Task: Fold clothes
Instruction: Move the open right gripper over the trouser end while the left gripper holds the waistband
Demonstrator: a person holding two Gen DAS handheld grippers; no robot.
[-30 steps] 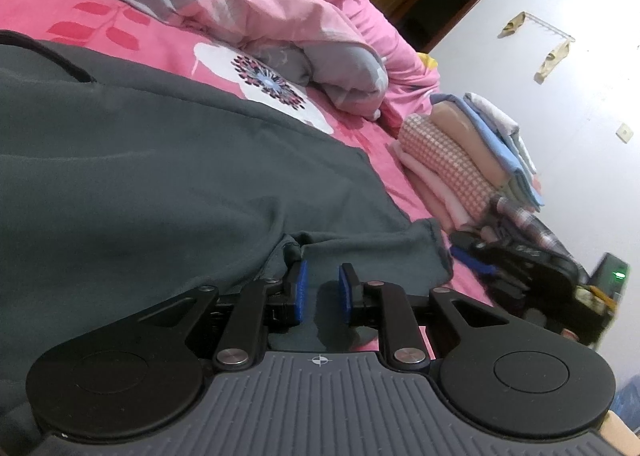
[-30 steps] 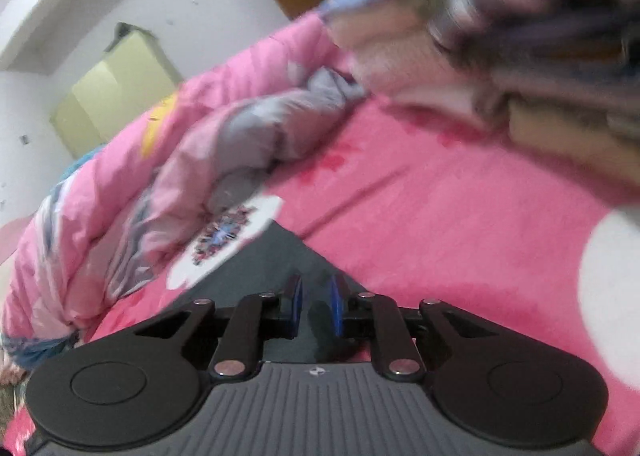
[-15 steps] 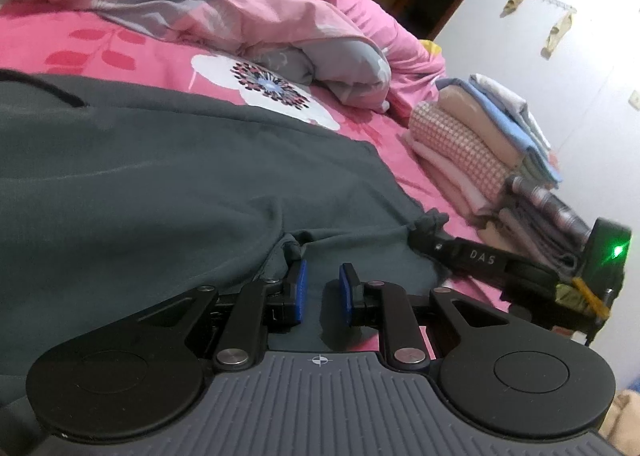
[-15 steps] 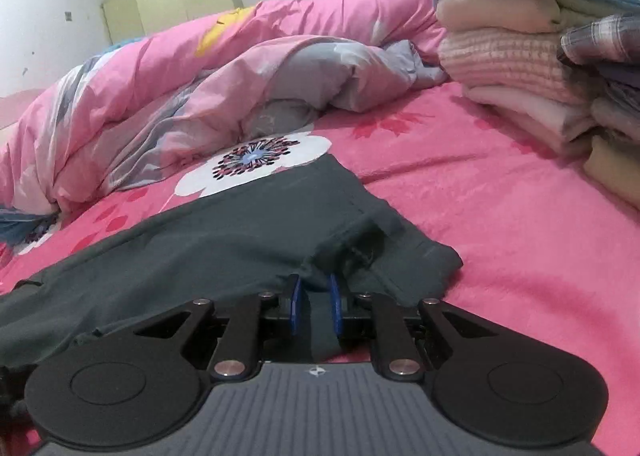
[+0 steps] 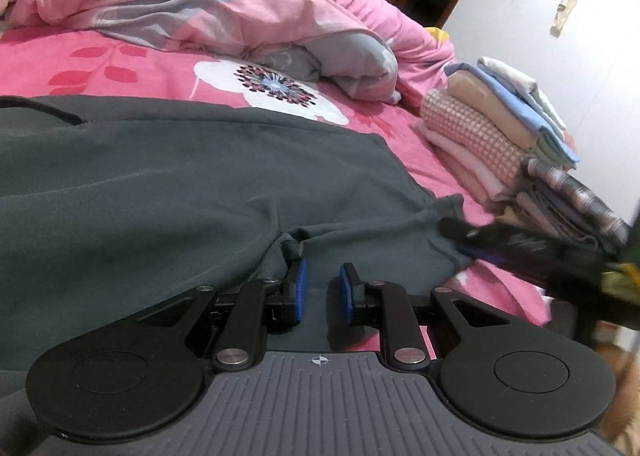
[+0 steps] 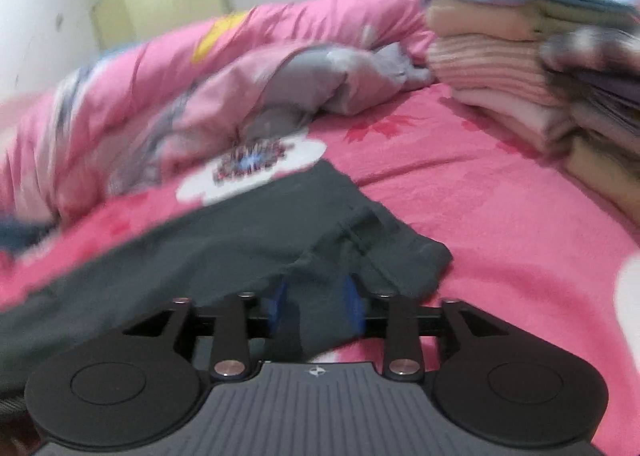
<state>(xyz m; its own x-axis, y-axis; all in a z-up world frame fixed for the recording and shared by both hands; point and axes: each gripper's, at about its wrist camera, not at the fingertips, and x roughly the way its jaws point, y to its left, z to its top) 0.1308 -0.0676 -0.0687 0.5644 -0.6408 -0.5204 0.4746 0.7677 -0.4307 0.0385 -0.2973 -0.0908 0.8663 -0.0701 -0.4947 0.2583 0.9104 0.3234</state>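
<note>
1. The dark grey garment (image 5: 168, 184) runs off the left wrist view's edge at nine o'clock.
2. The folded clothes stack (image 6: 540, 68) at two o'clock is motion-blurred.
3. The right gripper (image 5: 560, 256) is smeared at three o'clock.

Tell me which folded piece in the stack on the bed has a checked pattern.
The pink-and-white checked piece, low in the stack of folded clothes, under the plain beige one and the light blue one.

Even indoor light, moderately bright, no glare, soft shadows only. Left wrist view mostly sharp; the right gripper (image 5: 520, 248) at its right edge is motion-smeared. Right wrist view blurred throughout, worst on the folded stack (image 6: 540, 56). Fisheye bending, dark corners.
</note>
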